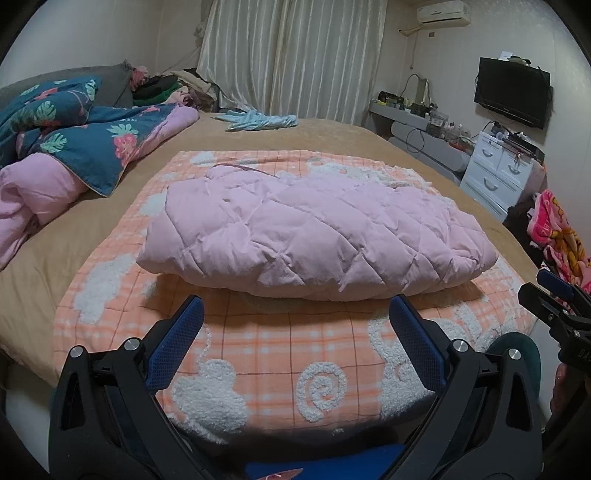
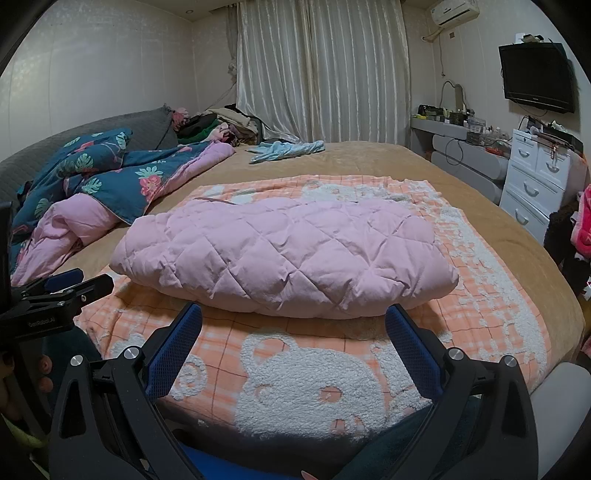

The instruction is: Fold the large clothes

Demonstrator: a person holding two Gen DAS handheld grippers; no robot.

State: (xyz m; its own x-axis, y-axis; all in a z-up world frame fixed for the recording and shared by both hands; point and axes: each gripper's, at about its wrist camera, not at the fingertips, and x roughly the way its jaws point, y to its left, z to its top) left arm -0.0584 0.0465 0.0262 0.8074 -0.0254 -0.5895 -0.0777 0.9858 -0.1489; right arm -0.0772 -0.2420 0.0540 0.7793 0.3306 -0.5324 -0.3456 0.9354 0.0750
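Left-wrist and right-wrist views of a bedroom. A pink diamond-quilted padded garment [image 1: 314, 236], folded into a thick oblong bundle, lies on an orange-and-white checked fleece blanket with raised white bear and swirl motifs [image 1: 277, 369]. The blanket is spread over a tan bed cover [image 1: 332, 136].

The left gripper [image 1: 295, 306], black-framed with blue textured fingers [image 1: 177, 343], is held with its jaws spread wide. It hovers over the near part of the checked blanket, just short of the bundle's front edge, and grips nothing. The right gripper [image 2: 293, 314] has the same build and is likewise spread wide and empty, aimed at the near edge of the same bundle. Each tool also appears at the margin of the other's view: the right one at the right edge of the left-wrist view, the left one at the left edge of the right-wrist view, where part of a hand [image 2: 44, 373] shows beneath it.

On the left side of the bed lies a crumpled dark-blue floral quilt with pink lining [image 1: 85, 147]. A light-blue cloth [image 1: 258, 120] rests at the far end of the bed, before pale pleated curtains [image 1: 295, 55]. Against the right wall stand a white chest of drawers [image 2: 535, 177] and a cluttered grey dressing table [image 2: 461, 147], with a black wall-mounted television [image 2: 535, 77] and a white air conditioner [image 1: 443, 13] above.
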